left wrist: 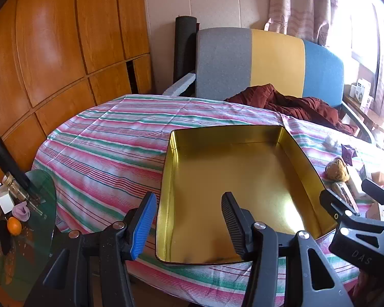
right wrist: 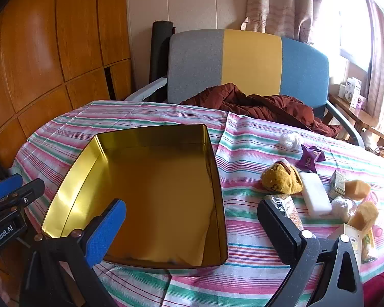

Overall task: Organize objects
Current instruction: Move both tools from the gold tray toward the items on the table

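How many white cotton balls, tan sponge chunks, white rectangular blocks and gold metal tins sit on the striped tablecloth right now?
white fluffy cotton balls: 2
tan sponge chunks: 2
white rectangular block: 1
gold rectangular metal tin, nothing inside: 1
Total: 6

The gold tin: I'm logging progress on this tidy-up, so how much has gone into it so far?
Nothing looks done: the gold tin is empty. Nothing is in hand either; the left tool and right tool are both open, poised near its front edge. Everything is left: the yellow plush toy, purple wrapper, white block, cotton ball and other small items lie on the striped cloth beside it.
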The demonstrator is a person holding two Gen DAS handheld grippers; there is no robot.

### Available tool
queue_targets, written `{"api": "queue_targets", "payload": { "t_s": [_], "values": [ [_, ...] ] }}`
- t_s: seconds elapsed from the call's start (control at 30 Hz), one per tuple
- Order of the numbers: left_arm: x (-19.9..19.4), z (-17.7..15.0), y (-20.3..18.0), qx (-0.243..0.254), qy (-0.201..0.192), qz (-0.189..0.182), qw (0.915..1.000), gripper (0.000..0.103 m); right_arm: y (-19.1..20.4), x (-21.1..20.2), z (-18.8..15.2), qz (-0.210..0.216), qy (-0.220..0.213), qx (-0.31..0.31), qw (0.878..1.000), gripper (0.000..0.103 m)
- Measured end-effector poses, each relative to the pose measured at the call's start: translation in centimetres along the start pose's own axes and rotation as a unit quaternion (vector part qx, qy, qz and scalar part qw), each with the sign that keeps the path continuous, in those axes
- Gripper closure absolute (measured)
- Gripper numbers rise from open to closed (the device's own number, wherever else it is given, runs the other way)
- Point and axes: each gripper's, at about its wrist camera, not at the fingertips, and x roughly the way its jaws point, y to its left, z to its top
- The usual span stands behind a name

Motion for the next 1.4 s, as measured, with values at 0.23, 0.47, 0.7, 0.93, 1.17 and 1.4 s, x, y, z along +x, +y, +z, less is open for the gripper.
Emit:
{"api": "queue_targets", "payload": {
  "t_s": [0.23, 0.47, 0.7, 0.93, 1.17, 1.4],
  "values": [
    [0.4, -0.1, -1.1, 0.012, 0.015, -0.052, 0.9985, 0.048, -1.8, -0.1, 0.0, -0.015, -0.001, 0.016, 1.0, 0.0],
    [1.2, -0.9, -3.9, 0.038, 0.047, -0.135, 0.989, 0.047, -4.9, -0.4, -0.1, -0.04, 0.002, 0.045, 0.998, 0.0],
    [1.2, -0.5, -7.2, 0.074, 0.061, -0.197, 0.9756, 0.047, -10.3, -1.9, -0.7, -0.081, 0.002, 0.084, 0.993, 0.0],
    [1.6, 0.8, -12.0, 0.114, 0.081, -0.25, 0.958, 0.043, -19.3, -5.5, -2.1, -0.157, 0.004, 0.152, 0.976, 0.0],
    [1.5, 0.3, -19.0, 0.166, 0.125, -0.325, 0.9226, 0.043, -28.2, -10.2, -4.1, -0.23, 0.007, 0.218, 0.949, 0.0],
    [-0.9, -0.7, -27.1, 0.241, 0.128, -0.39, 0.8793, 0.043, -33.6, -13.2, -5.4, -0.251, 0.032, 0.25, 0.935, 0.0]
  ]
}}
